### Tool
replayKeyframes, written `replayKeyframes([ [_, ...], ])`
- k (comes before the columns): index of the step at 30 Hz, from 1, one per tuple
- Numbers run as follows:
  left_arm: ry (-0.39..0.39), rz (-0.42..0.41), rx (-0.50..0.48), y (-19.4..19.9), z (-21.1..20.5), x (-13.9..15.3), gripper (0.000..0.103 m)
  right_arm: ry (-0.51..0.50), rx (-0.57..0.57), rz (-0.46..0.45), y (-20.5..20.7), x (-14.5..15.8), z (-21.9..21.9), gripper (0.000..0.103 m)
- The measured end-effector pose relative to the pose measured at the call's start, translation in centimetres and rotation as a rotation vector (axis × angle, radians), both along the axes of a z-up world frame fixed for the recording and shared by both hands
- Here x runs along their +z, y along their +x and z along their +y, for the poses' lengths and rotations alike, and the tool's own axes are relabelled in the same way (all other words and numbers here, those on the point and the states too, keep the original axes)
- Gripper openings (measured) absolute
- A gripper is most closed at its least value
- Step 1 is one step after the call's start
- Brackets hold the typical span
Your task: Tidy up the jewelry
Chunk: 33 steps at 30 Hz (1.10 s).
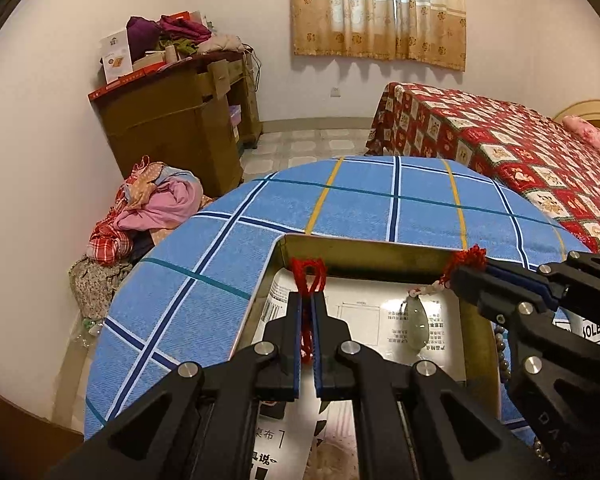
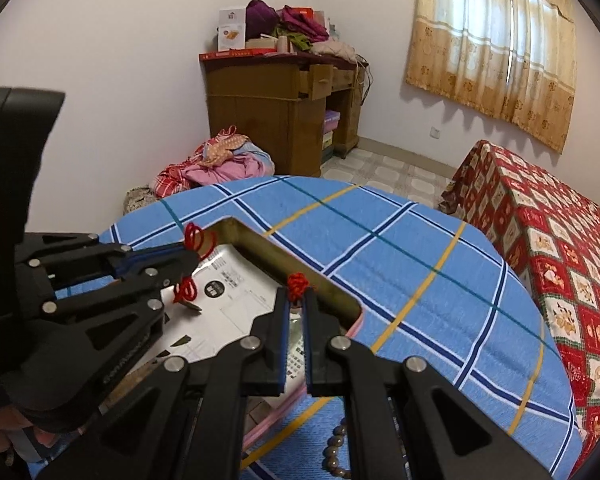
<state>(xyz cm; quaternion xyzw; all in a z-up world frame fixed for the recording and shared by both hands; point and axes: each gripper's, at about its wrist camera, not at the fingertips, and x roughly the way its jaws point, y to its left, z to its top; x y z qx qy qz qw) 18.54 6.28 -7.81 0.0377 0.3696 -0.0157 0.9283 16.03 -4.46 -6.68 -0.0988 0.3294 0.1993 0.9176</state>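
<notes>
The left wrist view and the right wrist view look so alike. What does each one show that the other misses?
Only the left wrist view shows the pale green pendant hanging over the box, below the right tool, and a pink pillow on the bed.

Only the right wrist view shows the whole arc of the brown bead bracelet on the blue checked cloth.

Both show the red cord pinched by both tools, the left tool, the open box lined with printed paper, the wooden desk and the curtain.
</notes>
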Motion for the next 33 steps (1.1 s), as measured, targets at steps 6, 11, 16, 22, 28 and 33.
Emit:
replayKeyframes([
  [6, -0.006, 0.02, 0.009, 0.0, 0.1, -0.5, 0.008, 0.02, -0.028, 0.017, 0.2, -0.3, -0.6, 0.03],
  [11, -0.006, -0.001, 0.039, -0.5, 0.3, -0.4, 0.057, 0.044, -0.055, 0.004, -0.1, 0.1, -1.3, 0.06],
  [16, 0.005, -0.017, 0.039, -1.0, 0.2, 0.3, 0.064, 0.046, -0.072, 0.005, -0.2, 0.3, -1.8, 0.06],
  [22, 0.0, -0.02, 0.057, -1.4, 0.2, 0.7, 0.069, 0.057, -0.088, 0.002, -1.1, 0.5, -2.7, 0.06],
  [28, 0.014, -0.02, 0.055, -2.3, -0.4, 0.8, 0.07, 0.08, -0.095, 0.001, -2.1, 0.7, -3.6, 0.06],
  [33, 0.015, -0.022, 0.06, -3.1, -0.6, 1.0, 0.07, 0.091, -0.104, 0.001, -3.3, 0.8, -4.5, 0.06],
])
